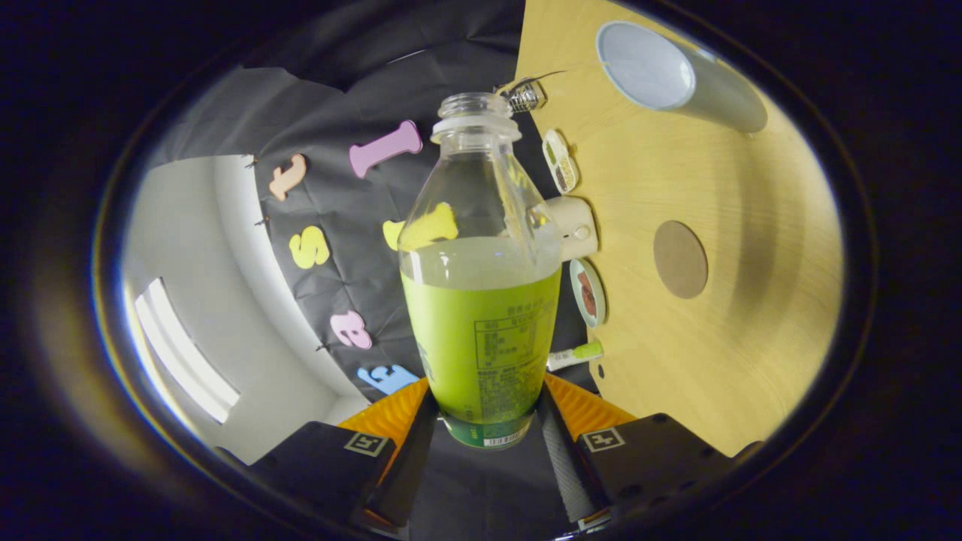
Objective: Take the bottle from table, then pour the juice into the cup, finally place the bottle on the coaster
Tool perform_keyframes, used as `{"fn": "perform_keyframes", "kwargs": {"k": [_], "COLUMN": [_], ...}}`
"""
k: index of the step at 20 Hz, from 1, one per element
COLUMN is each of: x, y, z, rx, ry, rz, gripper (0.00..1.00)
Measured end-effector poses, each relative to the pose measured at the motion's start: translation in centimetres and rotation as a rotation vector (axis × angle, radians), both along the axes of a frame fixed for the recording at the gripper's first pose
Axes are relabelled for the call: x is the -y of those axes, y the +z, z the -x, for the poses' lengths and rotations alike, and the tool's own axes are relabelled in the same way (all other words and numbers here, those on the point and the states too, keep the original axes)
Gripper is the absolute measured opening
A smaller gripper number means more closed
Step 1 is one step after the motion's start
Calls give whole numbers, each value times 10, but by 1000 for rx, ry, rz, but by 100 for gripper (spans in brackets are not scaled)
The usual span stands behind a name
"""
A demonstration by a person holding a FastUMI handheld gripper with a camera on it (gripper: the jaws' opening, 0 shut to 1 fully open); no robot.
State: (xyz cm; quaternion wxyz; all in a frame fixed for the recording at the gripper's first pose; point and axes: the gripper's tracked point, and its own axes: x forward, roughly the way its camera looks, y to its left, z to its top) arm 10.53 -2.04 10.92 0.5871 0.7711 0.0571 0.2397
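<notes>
a: bottle (481,300) is in my claw. the gripper (485,432) has both fingers pressed against the lower label, one on each side, so it's clamped on the bottle near the base. cap is off, neck open.

b: where is it relative to the cup?

a: lifted off the table (751,361) and rolled over, i'd say, since the tabletop stands up like a wall beside the bottle. the cup (676,75) is beyond the fingers, past the bottle mouth and off to the side, well apart from it. its open rim faces me. the coaster (680,259) lies on bare wood between cup and claw, nothing on it.

b: how much juice?

a: a bit over half, by my reading. the liquid line sits level with the top of the label, and i see none at the neck, so i judge the pour hasn't begun.

b: what worries you?

a: three things. i'm gripping low on a smooth, rounded body, and the weight sits above the fingers; if i tip quickly, the bottle could pivot or slide in the clamp. next, the mouth isn't over the cup, so tilting further here would send juice onto the table. last, the small clutter along the table edge, a white gadget (575,225) and a few other bits, is close to the bottle's shoulder, and a careless swing could knock them.

b: and the cup itself?

a: looks light. if the neck bumps its rim, it may tip.
</notes>
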Motion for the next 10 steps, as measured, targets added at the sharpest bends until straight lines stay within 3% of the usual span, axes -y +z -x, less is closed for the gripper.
{"fn": "perform_keyframes", "kwargs": {"k": [10], "x": [7], "y": [11], "z": [2], "rx": [10], "ry": [1], "rz": [-57], "gripper": [78]}}
